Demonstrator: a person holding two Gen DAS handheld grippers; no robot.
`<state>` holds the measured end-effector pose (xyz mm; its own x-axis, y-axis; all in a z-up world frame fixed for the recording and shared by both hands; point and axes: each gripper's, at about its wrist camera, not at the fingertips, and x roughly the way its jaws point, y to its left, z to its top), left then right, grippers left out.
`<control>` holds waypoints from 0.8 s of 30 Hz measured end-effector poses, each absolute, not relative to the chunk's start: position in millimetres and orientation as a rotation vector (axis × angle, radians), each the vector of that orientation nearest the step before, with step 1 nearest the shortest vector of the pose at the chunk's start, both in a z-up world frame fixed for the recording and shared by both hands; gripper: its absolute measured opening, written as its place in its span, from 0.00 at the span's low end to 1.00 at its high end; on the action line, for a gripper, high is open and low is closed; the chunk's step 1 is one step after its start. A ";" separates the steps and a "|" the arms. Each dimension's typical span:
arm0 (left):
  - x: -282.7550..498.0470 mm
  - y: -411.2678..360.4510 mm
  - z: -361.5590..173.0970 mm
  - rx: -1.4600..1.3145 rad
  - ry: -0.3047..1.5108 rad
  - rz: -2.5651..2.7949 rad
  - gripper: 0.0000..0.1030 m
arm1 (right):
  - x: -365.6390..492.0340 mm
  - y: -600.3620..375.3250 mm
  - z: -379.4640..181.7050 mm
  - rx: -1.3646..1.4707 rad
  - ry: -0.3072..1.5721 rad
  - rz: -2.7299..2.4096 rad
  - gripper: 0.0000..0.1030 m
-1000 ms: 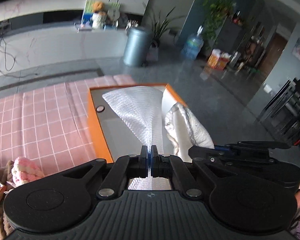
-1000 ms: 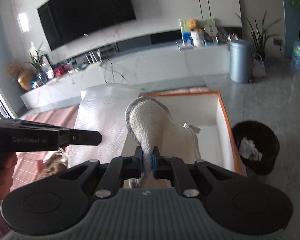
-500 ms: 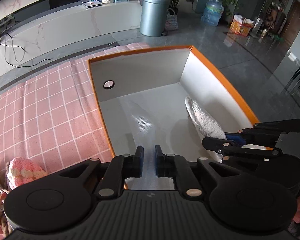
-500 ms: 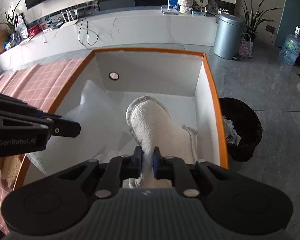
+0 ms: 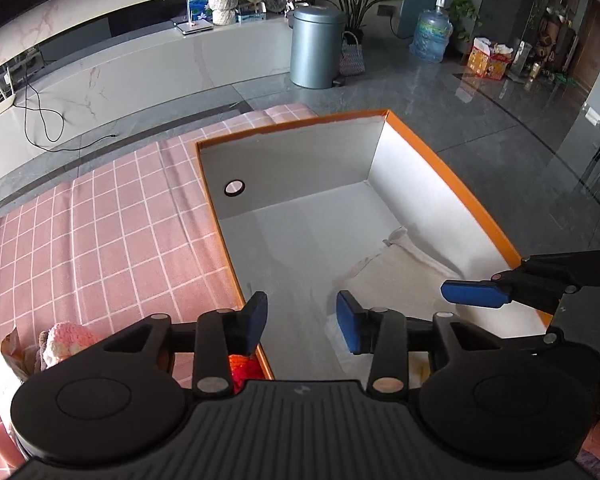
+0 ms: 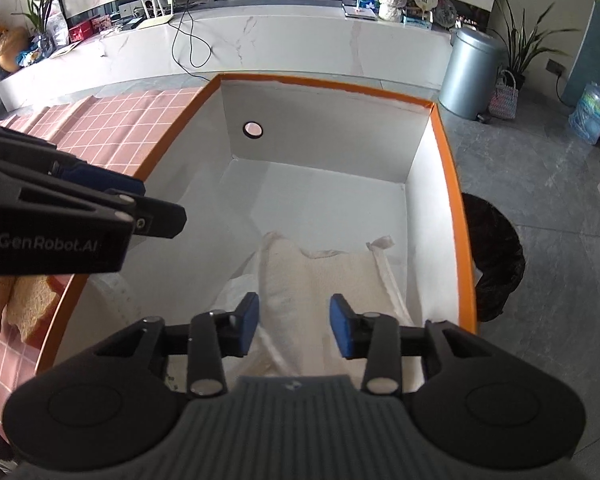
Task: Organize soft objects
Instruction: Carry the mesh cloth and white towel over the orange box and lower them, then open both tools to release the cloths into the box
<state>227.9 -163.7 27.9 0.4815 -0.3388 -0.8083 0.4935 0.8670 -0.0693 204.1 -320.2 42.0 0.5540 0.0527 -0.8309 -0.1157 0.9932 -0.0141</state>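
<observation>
The left gripper (image 5: 302, 322) is held with its jaws spread wide and nothing is gripped between the blue pads (image 5: 346, 322). It is positioned above the near left rim of the orange-edged box (image 5: 452, 168), with one finger over the rim and the other over the interior. The right gripper (image 6: 294, 326) is likewise held wide apart and empty, directly above the cream towel (image 6: 328, 276).

The cream towel is laid flat on the floor of the box, along the right wall at the near end. A white bubble-wrap sheet (image 6: 118, 292) is seen in the right wrist view on the box floor to the left of the towel, partly hidden by the left gripper. A round hole (image 6: 253, 129) is visible in the far wall of the box.

The box is set on a pink checked cloth (image 5: 100, 232). A pink-and-white knitted item (image 5: 66, 342) is located on the cloth at the near left, beside brown soft objects (image 6: 8, 308). A red item (image 5: 244, 372) is partly visible beneath the left gripper, just outside the box rim.

A dark waste basket (image 6: 496, 256) is placed on the floor just beside the right wall of the box.
</observation>
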 end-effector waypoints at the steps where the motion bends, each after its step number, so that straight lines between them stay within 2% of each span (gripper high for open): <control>1: 226.5 -161.9 30.6 0.173 0.934 -0.515 0.48 | 202.2 -320.4 45.8 -0.078 0.973 0.101 0.39; 14: 199.4 -142.3 63.5 0.101 0.865 -0.573 0.49 | 162.8 -314.0 82.9 -0.175 0.892 0.049 0.52; 24: 159.8 -99.0 81.1 0.015 0.724 -0.582 0.49 | 108.9 -278.0 113.3 -0.223 0.644 -0.011 0.54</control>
<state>159.8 -99.0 81.1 0.5989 -0.4965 -0.6284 0.5067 0.8425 -0.1828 108.9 -278.0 113.3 0.8004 -0.0794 -0.5942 -0.0590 0.9759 -0.2099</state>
